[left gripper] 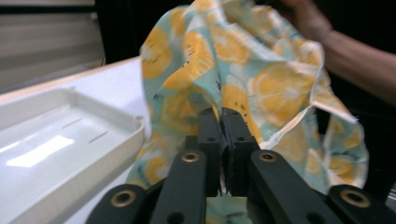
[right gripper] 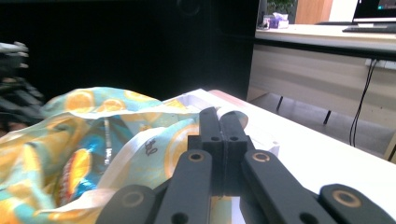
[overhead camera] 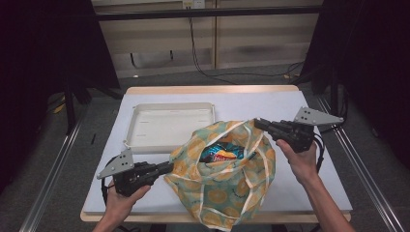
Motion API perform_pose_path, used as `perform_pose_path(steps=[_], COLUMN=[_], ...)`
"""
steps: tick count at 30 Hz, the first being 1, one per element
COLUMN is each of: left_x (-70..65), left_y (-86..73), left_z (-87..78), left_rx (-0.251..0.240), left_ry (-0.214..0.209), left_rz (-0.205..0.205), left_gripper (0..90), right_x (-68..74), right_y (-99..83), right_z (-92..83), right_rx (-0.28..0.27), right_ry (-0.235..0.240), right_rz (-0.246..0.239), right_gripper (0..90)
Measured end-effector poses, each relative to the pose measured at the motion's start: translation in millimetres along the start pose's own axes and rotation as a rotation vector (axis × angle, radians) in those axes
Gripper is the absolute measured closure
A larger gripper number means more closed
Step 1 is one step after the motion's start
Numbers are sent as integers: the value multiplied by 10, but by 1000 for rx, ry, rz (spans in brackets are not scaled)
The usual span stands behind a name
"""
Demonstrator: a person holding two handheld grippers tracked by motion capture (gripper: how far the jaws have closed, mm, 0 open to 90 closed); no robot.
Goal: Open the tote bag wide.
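Note:
A cloth bag printed with orange slices on teal sits at the table's front middle, its mouth spread wide. A blue snack packet lies inside it. My left gripper is shut on the bag's left rim, and the cloth rises from between the closed jaws of that gripper. My right gripper is shut on the bag's far right rim, held up off the table. In the right gripper view the closed jaws of that gripper pinch the bag's white-trimmed edge, with the packet below.
A shallow white tray lies behind and left of the bag, close beside my left gripper. The white table top has bare room on the right. Metal rails run along both sides of the table.

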State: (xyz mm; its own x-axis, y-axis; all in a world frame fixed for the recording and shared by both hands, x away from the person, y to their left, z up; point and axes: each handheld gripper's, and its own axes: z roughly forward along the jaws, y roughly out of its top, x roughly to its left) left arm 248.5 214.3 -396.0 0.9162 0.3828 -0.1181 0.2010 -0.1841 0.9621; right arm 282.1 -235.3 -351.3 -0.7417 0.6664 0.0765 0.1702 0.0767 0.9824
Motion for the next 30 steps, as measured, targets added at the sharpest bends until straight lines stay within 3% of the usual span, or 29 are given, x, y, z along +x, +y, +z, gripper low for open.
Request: perform_pose_path(steps=[2,4,8,11,12,13,16,18,19,21,23,24,25,27,28,29,30], left_x=[-91,-187,-304,-411,-450,-489,-521,-517,-521,-532,-535,-535,-502,-492,-490,-488,-479], left_y=[52,127,212,245,247,235,198,143,124,69,12,12,-5,-6,2,7,20], left_z=[-20,-44,-76,-78,-57,2,92,185,210,299,410,410,470,484,482,484,473], left_rx=[-22,-30,-65,-69,-66,-48,-10,21,35,72,101,101,114,124,137,138,127], left_ry=[-25,-22,-44,-41,-51,-92,-97,-112,-97,-111,-81,-81,-51,-47,-29,-31,-47], left_rz=[22,74,98,110,123,140,157,164,168,168,183,183,183,184,210,214,208], left_gripper=[803,776,764,639,637,641,624,550,507,448,402,402,402,414,482,648,648], right_x=[-11,-10,4,-26,-40,-64,-71,-64,-63,-62,-75,-83,-91,-91,-92,-84,-84], right_y=[-4,-3,-7,-12,-12,-16,-20,-21,-22,-25,-41,-50,-58,-66,-71,-73,-73], right_z=[50,73,148,160,156,153,160,161,164,164,175,183,185,185,185,183,183], right_rx=[2,3,5,10,9,9,6,12,11,14,21,20,20,20,20,17,17], right_ry=[1,3,1,-5,-8,-10,-9,-19,-11,-17,-18,-14,-14,-12,-15,-7,-7], right_rz=[6,7,-1,8,12,15,20,16,14,9,12,16,16,21,19,20,20], right_gripper=[900,900,900,900,900,900,900,900,900,900,900,900,900,900,900,900,900])
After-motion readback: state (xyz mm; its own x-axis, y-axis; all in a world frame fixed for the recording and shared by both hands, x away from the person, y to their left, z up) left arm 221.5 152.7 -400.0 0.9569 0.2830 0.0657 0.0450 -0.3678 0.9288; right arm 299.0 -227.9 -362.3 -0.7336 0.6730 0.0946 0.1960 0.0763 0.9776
